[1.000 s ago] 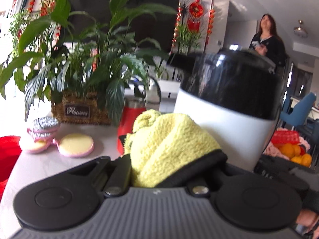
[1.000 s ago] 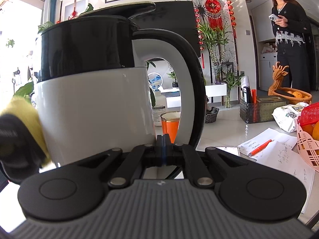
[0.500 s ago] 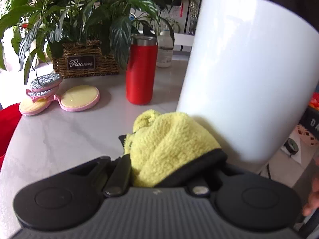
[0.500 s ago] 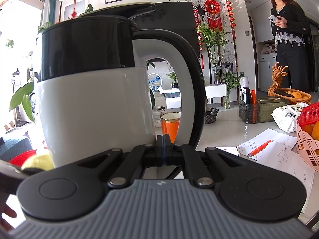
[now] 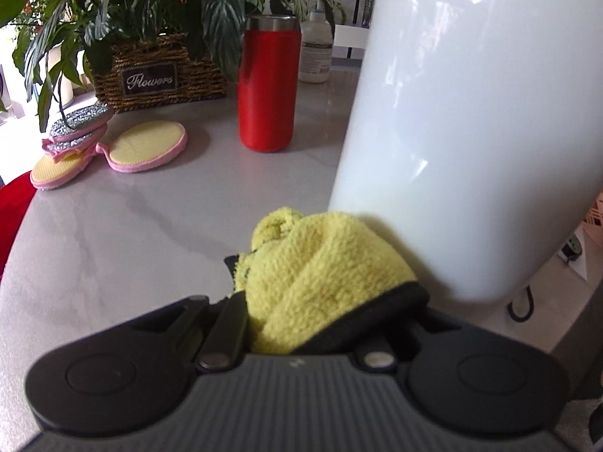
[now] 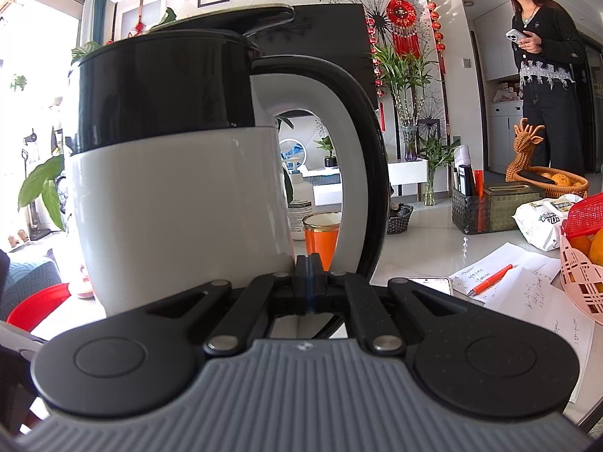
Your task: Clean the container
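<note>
Kettle cleaning shows here from two sides, and each hand-held gripper is closed on something. The left hand-held gripper pinches a bunched yellow cloth between its fingers, and the cloth's right edge lies against the lower white wall of the kettle, which fills the right half of the left wrist view. The right hand-held gripper has its fingers pressed together at the foot of the kettle's handle; whether they nip the handle itself I cannot tell, as the tips hide the contact. The kettle stands upright, white below and black above, with its lid tipped up. Beyond the cloth, on the grey tabletop, a red tumbler stands upright, with a white bottle just behind it. Further left lie round pink-edged scrub pads, some stacked, in front of a wicker planter labelled "Flowers" holding a leafy plant. In the right wrist view an orange cup shows through the handle loop. To the right on the tabletop lie papers with an orange pen, a phone, a pink basket of oranges and a dark organiser. A person stands in the background holding a phone.
</note>
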Available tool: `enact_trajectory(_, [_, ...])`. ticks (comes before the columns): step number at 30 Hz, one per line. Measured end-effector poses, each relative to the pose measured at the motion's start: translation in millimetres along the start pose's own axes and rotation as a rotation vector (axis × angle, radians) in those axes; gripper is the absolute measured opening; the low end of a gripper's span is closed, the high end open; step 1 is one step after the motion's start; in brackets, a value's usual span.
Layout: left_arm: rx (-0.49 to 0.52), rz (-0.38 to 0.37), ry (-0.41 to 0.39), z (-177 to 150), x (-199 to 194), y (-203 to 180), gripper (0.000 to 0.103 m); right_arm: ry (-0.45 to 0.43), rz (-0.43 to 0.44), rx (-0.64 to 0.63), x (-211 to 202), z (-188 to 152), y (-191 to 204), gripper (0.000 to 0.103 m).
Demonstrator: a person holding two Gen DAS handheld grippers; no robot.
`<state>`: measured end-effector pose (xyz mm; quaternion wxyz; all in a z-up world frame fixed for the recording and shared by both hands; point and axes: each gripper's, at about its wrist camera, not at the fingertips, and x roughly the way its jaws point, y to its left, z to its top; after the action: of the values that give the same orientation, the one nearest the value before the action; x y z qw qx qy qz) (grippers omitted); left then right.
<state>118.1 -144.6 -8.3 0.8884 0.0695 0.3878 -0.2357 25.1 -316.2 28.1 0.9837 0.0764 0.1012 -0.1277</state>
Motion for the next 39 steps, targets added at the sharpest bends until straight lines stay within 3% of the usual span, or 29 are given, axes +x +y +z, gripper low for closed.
enact_trajectory(5, [0.001, 0.001, -0.031, 2.5, -7.7, -1.1, 0.008, 0.001, 0.000, 0.001, 0.7, 0.0, -0.5, 0.002])
enact_trajectory(17, [0.004, -0.001, -0.224, 13.5, -48.1, -5.7, 0.008, 0.000, -0.001, -0.001, -0.3, -0.7, 1.0, 0.002])
enact_trajectory(35, [0.072, -0.071, -0.707, 2.4, -133.7, -21.0, 0.008, 0.000, -0.004, -0.001, 4.0, 3.3, -7.6, 0.002])
enact_trajectory(39, [0.135, -0.024, -0.753, -5.5, -140.6, -36.1, 0.008, 0.000, -0.006, -0.002, 5.4, 2.2, -6.9, 0.002])
